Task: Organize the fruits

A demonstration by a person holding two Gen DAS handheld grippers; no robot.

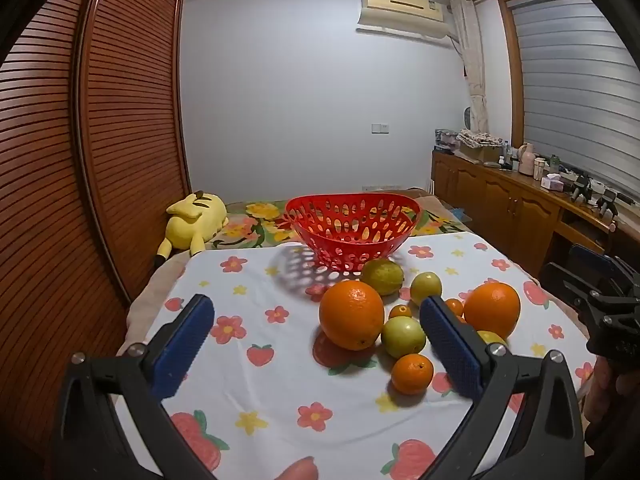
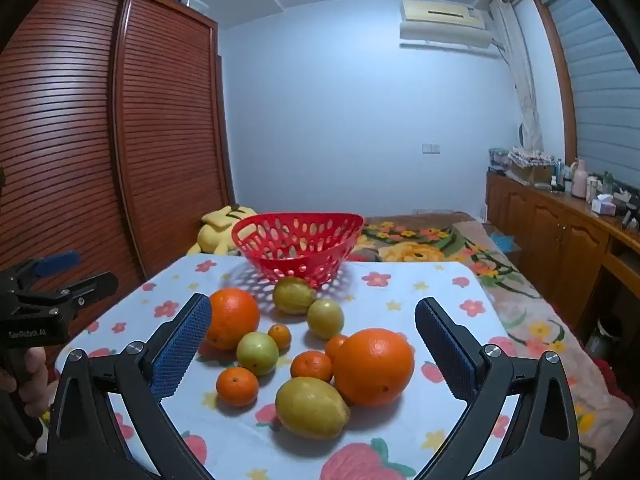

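From my remote station, both tongs hang over a flowered tablecloth [image 2: 400, 280] with nothing between their blue pads. At far left a louvred wooden wardrobe [image 1: 120, 120] fills the wall, and a yellow plush toy [image 1: 196, 220] lies on the bed beyond the table; the left wrist view shows it whole, the right wrist view only its top behind the red perforated basket [image 2: 298, 246]. The basket stands empty at the table's far edge. My left gripper [image 1: 316, 336] is spread wide over bare cloth, the fruit cluster sitting toward its right finger. A big orange [image 1: 351, 314] rests near centre there, touching a green round fruit [image 1: 403, 337], with a small mandarin [image 1: 412, 373] nearest. My right gripper [image 2: 312, 340] is likewise wide apart, straddling the cluster. Only its view shows the near yellow-green lemon [image 2: 312, 407] in full, lying against a second large orange [image 2: 374, 367]; the left wrist view hides most of that lemon behind a finger. A wooden sideboard [image 2: 560, 232] lines the right wall.
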